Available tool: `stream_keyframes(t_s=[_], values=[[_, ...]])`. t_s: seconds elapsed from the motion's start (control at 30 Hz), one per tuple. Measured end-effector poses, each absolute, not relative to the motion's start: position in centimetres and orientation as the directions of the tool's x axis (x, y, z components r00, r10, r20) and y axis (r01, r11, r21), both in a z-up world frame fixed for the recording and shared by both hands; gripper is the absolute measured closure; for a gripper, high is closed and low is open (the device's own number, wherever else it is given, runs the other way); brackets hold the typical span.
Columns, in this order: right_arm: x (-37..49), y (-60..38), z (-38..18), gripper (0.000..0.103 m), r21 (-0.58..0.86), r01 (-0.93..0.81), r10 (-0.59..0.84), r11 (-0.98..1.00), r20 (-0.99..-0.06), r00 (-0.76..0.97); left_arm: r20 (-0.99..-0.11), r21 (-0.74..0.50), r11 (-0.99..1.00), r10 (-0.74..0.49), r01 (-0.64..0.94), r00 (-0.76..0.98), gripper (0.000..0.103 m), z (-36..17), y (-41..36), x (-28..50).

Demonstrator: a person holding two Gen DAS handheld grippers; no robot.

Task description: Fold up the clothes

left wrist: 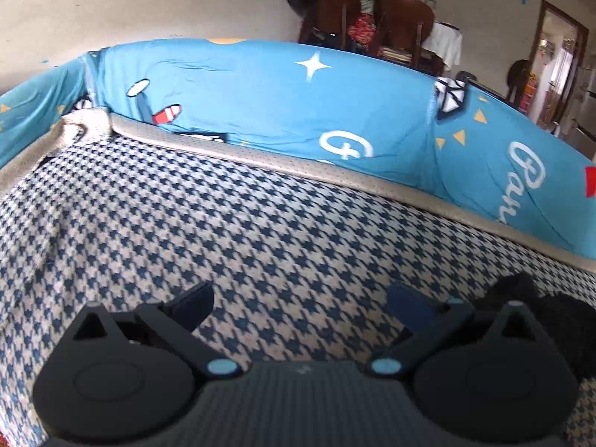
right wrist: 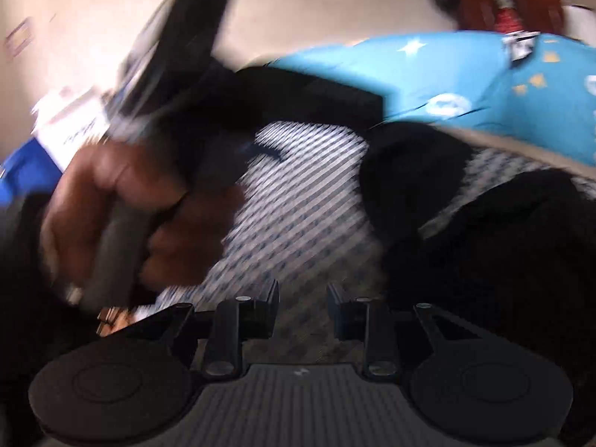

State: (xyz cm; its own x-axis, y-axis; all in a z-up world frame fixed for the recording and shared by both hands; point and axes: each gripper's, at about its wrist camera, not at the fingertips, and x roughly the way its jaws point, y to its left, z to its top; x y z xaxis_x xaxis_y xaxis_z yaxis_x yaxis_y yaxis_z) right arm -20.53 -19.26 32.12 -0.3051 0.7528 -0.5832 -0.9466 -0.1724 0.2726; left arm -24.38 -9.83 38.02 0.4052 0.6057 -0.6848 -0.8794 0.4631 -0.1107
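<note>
A black, fuzzy garment [left wrist: 540, 320] lies bunched at the right on a blue-and-white houndstooth cloth [left wrist: 260, 223]. My left gripper [left wrist: 301, 301] hovers open over the houndstooth cloth with nothing between its fingers, and the black garment is just right of its right finger. The right wrist view is blurred. It shows the black garment [right wrist: 484, 242] heaped ahead and to the right. My right gripper [right wrist: 302, 305] has a narrow gap between its pads, with only houndstooth cloth [right wrist: 298, 193] showing through it.
A bright blue printed cover [left wrist: 279, 104] rises behind a beige trim [left wrist: 260, 152]. Dark wooden chairs [left wrist: 372, 15] piled with clothes stand beyond. A person's hand [right wrist: 111, 216] grips a grey handle at the left, with a black tool body [right wrist: 178, 56] above it.
</note>
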Motion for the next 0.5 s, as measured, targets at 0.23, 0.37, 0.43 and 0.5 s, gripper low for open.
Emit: stream_keyframes(t_s=[0.23, 0.37, 0.43, 0.5], values=[[-21.9, -20.2, 32.0, 0.073, 0.172, -0.963, 0.730, -0.208, -0.628, -0.270, -0.659, -0.109, 0.533, 0.593, -0.839, 0.462, 0.000, 38.3, -11.1, -23.6], [-19.8, -20.5, 32.2, 0.066, 0.185, -0.977, 0.750, -0.110, -0.630, -0.204, -0.654, -0.122, 0.562, 0.575, -0.818, 0.492, 0.000, 38.2, -11.5, -23.2], [-18.8, -20.7, 32.3, 0.063, 0.184, -0.980, 0.759, -0.077, -0.627, -0.178, -0.668, -0.106, 0.571, 0.566, -0.814, 0.484, 0.000, 37.8, -11.7, -22.7], [-18.0, -21.1, 32.7, 0.056, 0.162, -0.986, 0.771, -0.038, -0.623, -0.133, -0.681, -0.101, 0.577, 0.554, -0.810, 0.479, 0.000, 37.4, -11.8, -22.2]])
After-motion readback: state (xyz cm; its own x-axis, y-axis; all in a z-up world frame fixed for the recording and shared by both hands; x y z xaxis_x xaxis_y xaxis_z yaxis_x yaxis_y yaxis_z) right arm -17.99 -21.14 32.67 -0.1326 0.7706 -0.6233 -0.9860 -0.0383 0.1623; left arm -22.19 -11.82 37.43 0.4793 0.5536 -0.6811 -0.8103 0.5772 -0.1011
